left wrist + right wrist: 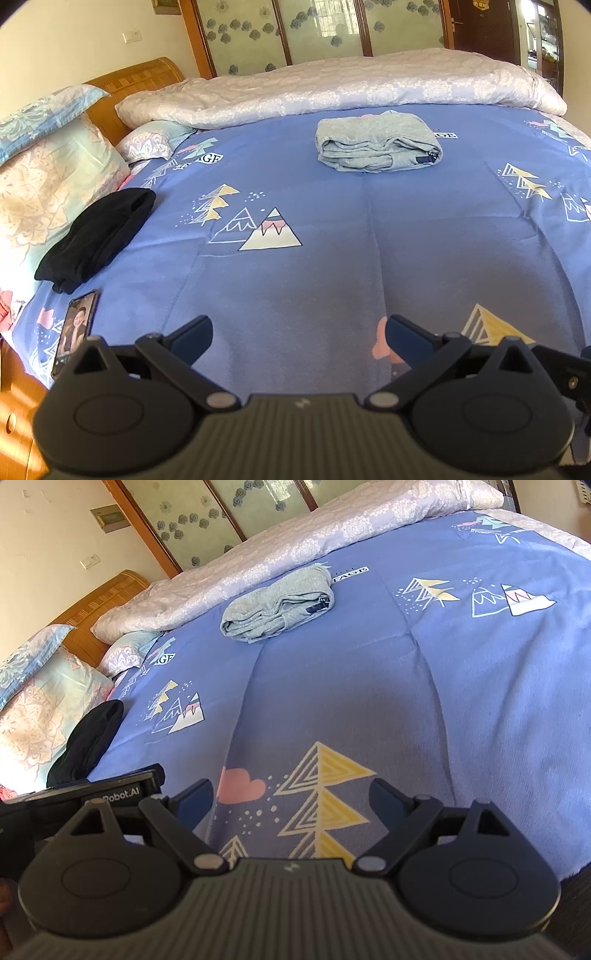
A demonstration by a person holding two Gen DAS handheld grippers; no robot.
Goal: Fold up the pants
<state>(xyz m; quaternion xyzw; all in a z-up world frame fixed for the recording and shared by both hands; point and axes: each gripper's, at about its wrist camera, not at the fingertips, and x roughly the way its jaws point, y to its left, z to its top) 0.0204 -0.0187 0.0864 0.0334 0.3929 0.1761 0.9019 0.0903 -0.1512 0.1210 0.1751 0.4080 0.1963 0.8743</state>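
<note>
Grey pants (pixel 378 142) lie folded into a compact bundle on the blue bedspread (pixel 332 266), far from both grippers; they also show in the right wrist view (pixel 279 603). My left gripper (pixel 297 339) is open and empty, held low above the near part of the bed. My right gripper (pixel 291 801) is open and empty too, over the bedspread (pixel 369 686) near its front edge. The left gripper's body (pixel 110 794) shows at the left of the right wrist view.
A folded black garment (pixel 98 236) lies at the left by the pillows (pixel 48 188), also seen in the right wrist view (pixel 88 742). A phone (pixel 75 326) lies near the bed's left edge. A rolled pale quilt (pixel 332 92) runs along the far side. Wooden headboard (pixel 136 77) at left.
</note>
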